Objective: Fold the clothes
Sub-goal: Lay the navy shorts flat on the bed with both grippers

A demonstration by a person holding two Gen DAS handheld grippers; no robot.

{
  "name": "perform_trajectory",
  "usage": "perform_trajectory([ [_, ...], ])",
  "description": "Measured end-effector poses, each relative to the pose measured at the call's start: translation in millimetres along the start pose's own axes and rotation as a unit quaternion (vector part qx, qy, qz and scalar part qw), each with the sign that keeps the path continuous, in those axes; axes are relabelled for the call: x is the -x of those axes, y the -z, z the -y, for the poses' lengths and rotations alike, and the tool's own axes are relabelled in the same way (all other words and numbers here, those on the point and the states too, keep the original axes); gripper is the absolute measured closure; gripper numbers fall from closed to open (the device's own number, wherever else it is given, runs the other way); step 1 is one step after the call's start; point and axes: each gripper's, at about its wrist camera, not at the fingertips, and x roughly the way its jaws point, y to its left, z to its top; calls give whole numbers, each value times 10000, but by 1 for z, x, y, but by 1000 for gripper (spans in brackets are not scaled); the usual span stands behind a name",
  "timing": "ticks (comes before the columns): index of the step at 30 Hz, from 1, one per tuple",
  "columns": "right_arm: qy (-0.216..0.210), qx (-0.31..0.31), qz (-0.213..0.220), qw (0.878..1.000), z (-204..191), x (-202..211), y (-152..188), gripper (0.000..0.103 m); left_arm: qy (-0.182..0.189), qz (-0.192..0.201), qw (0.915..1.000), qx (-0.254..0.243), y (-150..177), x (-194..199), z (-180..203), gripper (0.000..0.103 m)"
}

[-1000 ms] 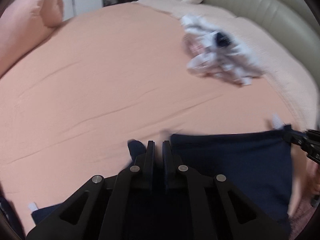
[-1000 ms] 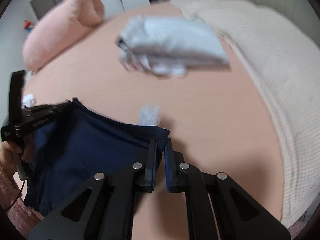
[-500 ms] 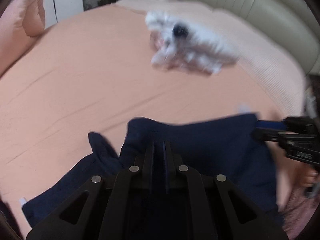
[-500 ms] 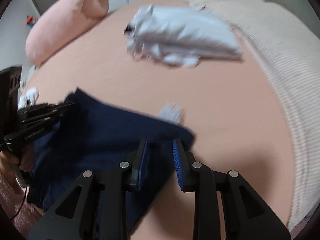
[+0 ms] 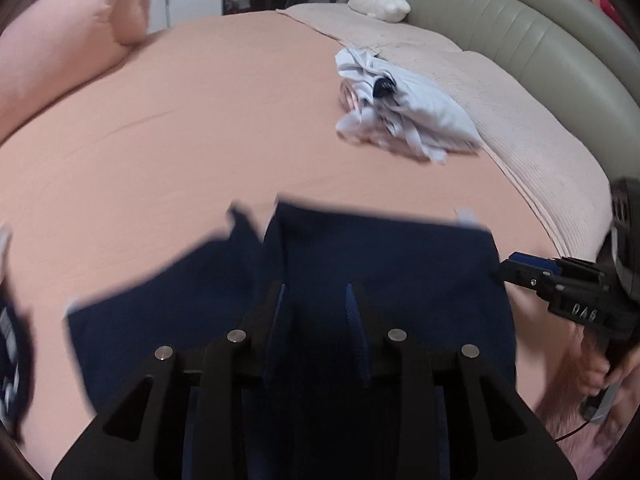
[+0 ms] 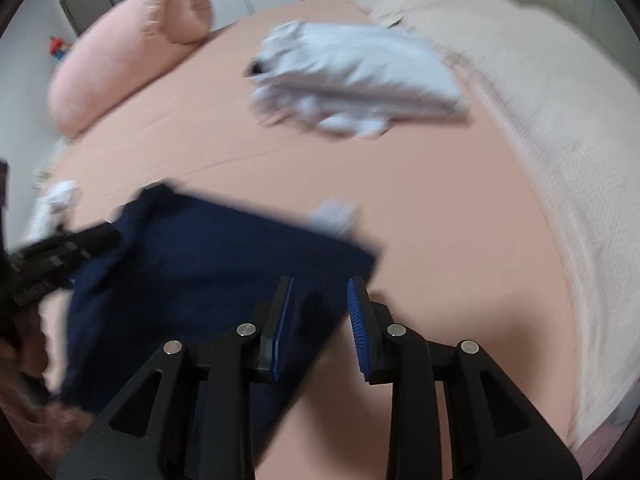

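Both jaws have just been opening: left gripper (image 5: 316,294) and right gripper (image 6: 320,292) stand apart above the dark navy cloth garment (image 5: 380,264), unclamped, near the peach bedsheet (image 5: 180,140)

Bare peach sheet (image 5: 180,152) lies open at twelve o'clock; the crumpled white clothes pile (image 5: 404,108) blocks one o'clock.

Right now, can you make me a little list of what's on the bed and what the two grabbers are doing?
surface: peach bed sheet
being folded: navy garment, lying on the sheet
waiting: crumpled white clothes, farther back
pillow: pink bolster, far left
left gripper: jaws just opened, over the navy garment, not pinching it
right gripper: jaws just opened, at the garment's right corner, not pinching it
blanket: pale knit blanket, right side
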Motion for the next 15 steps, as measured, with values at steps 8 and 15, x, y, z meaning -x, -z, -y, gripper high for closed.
perform_trajectory([
  [8, -799, 417, -679, 9936, -66, 25, 89, 69, -300, -519, 9871, 1487, 102, 45, -62, 70],
  [15, -242, -7, -513, 9984, -64, 50, 116, 59, -831, -345, 9532, 2885, 173, 85, -99, 63],
])
